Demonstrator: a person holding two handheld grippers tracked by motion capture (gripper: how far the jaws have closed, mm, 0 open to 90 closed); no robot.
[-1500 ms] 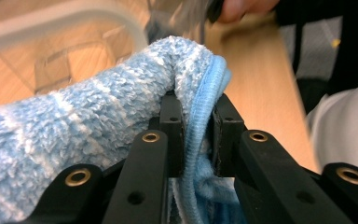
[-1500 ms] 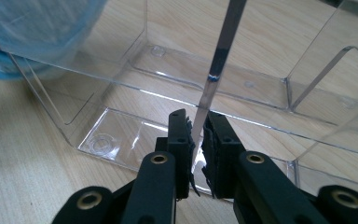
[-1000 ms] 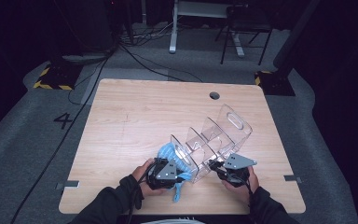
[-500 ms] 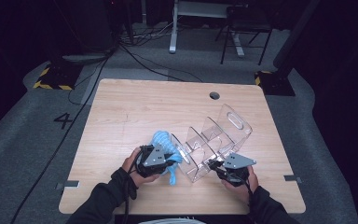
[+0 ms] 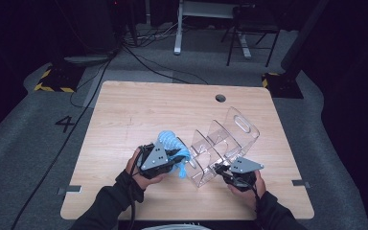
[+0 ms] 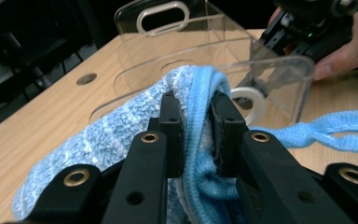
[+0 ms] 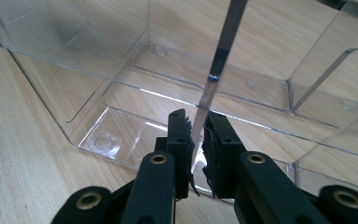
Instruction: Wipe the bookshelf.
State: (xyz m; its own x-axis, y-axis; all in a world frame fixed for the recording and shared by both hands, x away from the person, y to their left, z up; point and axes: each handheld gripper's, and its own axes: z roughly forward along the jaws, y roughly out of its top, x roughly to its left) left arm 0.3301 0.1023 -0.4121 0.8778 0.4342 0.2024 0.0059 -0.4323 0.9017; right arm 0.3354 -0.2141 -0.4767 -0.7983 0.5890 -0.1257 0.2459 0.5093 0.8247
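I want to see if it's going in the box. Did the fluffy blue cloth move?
Yes. The blue cloth, clamped in the left gripper, has moved up the table, away from its near edge, alongside the clear organiser.

Light-blue, faintly white-striped cloth (image 6: 121, 135); clear organizer (image 5: 225, 143); pale wood-grain table (image 5: 139, 110); black claws.
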